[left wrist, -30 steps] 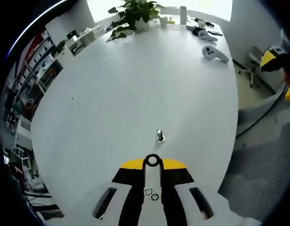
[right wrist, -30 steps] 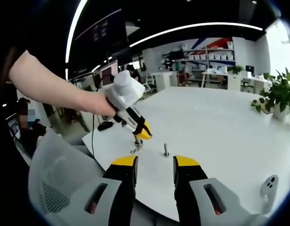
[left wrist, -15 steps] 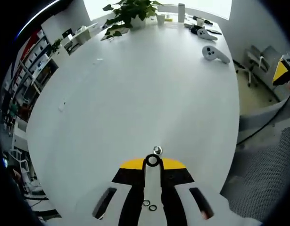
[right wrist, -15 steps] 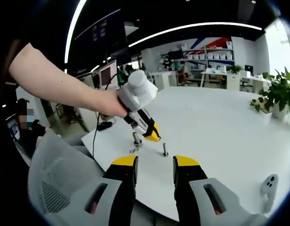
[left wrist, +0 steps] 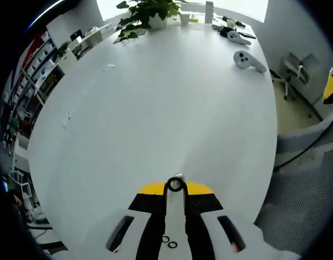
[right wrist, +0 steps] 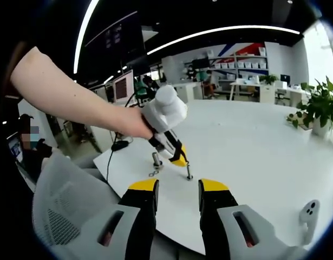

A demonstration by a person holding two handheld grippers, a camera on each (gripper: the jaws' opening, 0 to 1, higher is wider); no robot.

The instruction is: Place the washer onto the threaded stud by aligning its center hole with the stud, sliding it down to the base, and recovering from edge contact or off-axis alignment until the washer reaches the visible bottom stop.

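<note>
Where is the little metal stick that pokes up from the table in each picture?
Left gripper view: the threaded stud sits low in the middle, just past the washer held at the left gripper's tips.
Right gripper view: the stud stands low-centre, under the left gripper.
Shared landmark: the potted plant.

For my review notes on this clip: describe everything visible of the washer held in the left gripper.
The washer is a small dark ring with a bright, metallic-looking center opening, seen face-on in the left gripper view. It sits pinched between the yellow tips of the left gripper, directly over the top of the threaded stud, whose silvery end shows just above it. In the right gripper view the left gripper's tip meets the stud top; the washer itself is too small to make out there.
</note>
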